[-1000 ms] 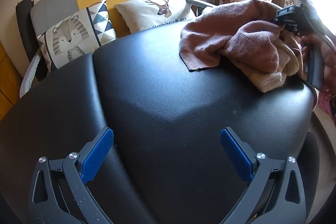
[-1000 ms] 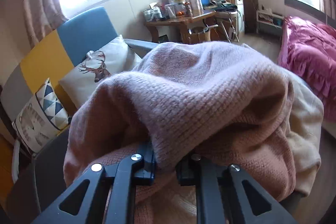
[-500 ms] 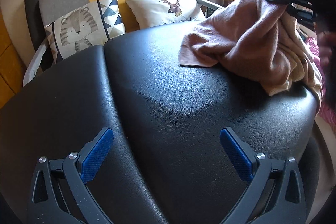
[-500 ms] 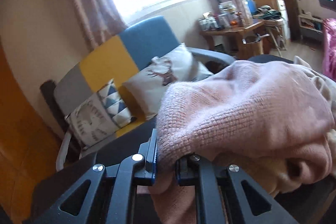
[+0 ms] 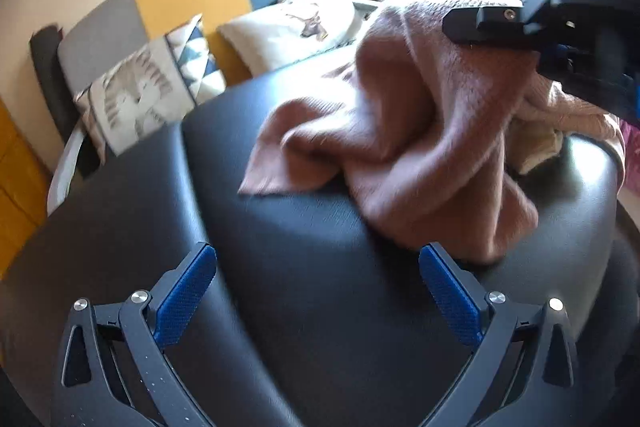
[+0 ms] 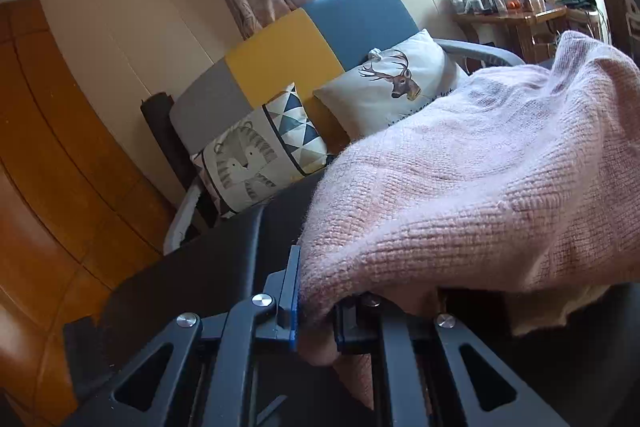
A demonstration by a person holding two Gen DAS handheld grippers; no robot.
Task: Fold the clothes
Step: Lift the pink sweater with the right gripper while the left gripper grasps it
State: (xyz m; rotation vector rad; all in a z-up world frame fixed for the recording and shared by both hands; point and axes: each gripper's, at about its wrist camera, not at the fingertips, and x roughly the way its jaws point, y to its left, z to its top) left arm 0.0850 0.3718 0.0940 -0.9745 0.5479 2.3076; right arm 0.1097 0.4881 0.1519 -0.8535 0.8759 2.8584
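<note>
Right gripper (image 6: 316, 311) pinching pink sweater (image 5: 420, 131), lifted above far right of black table (image 5: 320, 307). Left gripper (image 5: 318, 301) spread, empty, near edge. Risk: thin pinch slips; dangling hem drags cream garment (image 5: 536, 143) off right edge.

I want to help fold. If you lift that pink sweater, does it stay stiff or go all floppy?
Probably floppy: the pink sweater droops in soft folds from the right gripper onto the black table. Likely light and not slippery, since its fuzzy knit stays held by one small pinch.
</note>
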